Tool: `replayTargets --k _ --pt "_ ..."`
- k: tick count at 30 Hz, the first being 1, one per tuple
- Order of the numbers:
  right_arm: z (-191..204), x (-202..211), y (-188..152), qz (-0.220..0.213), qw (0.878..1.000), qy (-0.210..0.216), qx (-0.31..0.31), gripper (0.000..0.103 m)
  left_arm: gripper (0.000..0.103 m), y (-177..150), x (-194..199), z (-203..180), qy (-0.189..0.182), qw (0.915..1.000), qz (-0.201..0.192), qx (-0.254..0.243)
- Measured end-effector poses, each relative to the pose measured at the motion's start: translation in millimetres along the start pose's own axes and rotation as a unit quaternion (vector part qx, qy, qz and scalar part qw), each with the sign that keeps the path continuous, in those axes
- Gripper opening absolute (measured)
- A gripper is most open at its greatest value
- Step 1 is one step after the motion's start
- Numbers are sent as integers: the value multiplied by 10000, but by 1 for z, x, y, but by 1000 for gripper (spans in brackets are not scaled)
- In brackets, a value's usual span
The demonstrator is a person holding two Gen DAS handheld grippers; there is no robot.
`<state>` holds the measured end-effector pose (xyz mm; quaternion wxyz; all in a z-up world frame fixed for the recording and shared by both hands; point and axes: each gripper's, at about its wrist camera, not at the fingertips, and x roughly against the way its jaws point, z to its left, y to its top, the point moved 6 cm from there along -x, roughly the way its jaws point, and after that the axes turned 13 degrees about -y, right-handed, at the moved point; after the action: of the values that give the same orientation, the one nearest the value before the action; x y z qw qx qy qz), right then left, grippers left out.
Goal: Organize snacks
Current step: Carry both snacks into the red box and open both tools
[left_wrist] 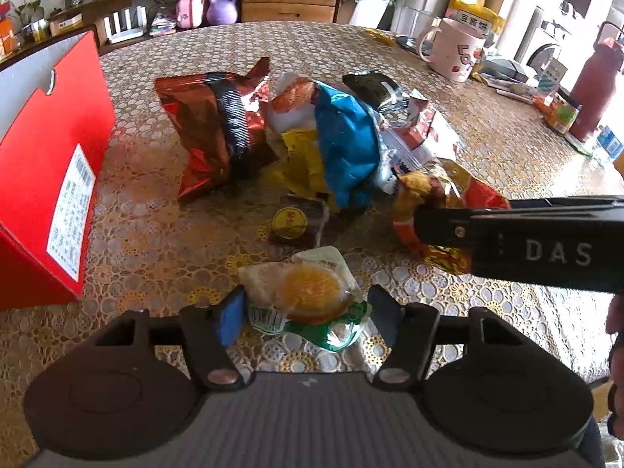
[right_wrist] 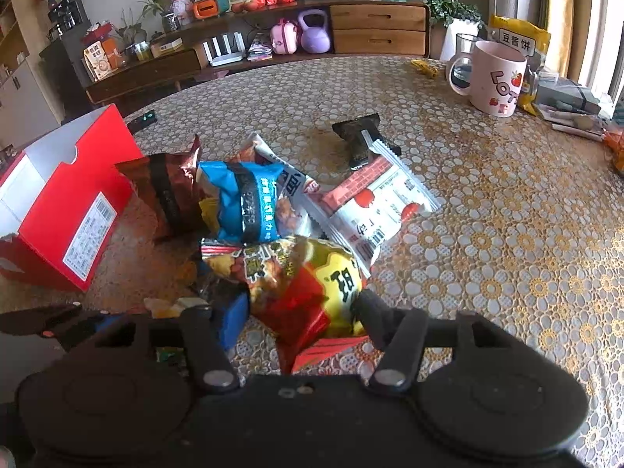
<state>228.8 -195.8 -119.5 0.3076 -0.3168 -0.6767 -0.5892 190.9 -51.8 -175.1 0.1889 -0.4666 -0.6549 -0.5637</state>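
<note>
A pile of snack packets lies mid-table: a brown-red bag point(left_wrist: 212, 128), a blue bag point(left_wrist: 347, 148), a white-red packet point(right_wrist: 374, 202) and a dark packet point(right_wrist: 360, 136). My left gripper point(left_wrist: 308, 312) is open, its fingers either side of a clear packet with a yellow pastry point(left_wrist: 308, 292) lying on the table. My right gripper point(right_wrist: 304, 308) is open around the end of a red-yellow snack bag point(right_wrist: 308, 284); it shows in the left wrist view point(left_wrist: 425, 214) at that bag point(left_wrist: 436, 191). A small dark packet with a gold round label point(left_wrist: 292, 224) lies nearby.
A red open box point(left_wrist: 50, 179) stands at the table's left, also in the right wrist view point(right_wrist: 74, 210). A pink mug point(right_wrist: 495, 78), a yellow bag point(right_wrist: 518, 39), books and a dark red flask point(left_wrist: 592, 85) are at the far right. A sideboard stands behind.
</note>
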Motion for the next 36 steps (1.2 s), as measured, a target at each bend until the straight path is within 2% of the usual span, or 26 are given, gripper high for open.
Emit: replayTargets --k 10,16,26,36 --pt "1 21 -4 -105 9999 2 -5 56 64 -4 15 15 73 9996 -8 269" --pt "5 44 -2 -268 9996 16 48 56 64 -8 34 21 -22 9989 -48 457" --pt "21 87 4 -485 9986 60 181 56 64 -9 87 26 18 9979 -278 585" --pt "47 126 11 -742 9963 289 316 56 64 -2 146 39 136 9955 -588 730"
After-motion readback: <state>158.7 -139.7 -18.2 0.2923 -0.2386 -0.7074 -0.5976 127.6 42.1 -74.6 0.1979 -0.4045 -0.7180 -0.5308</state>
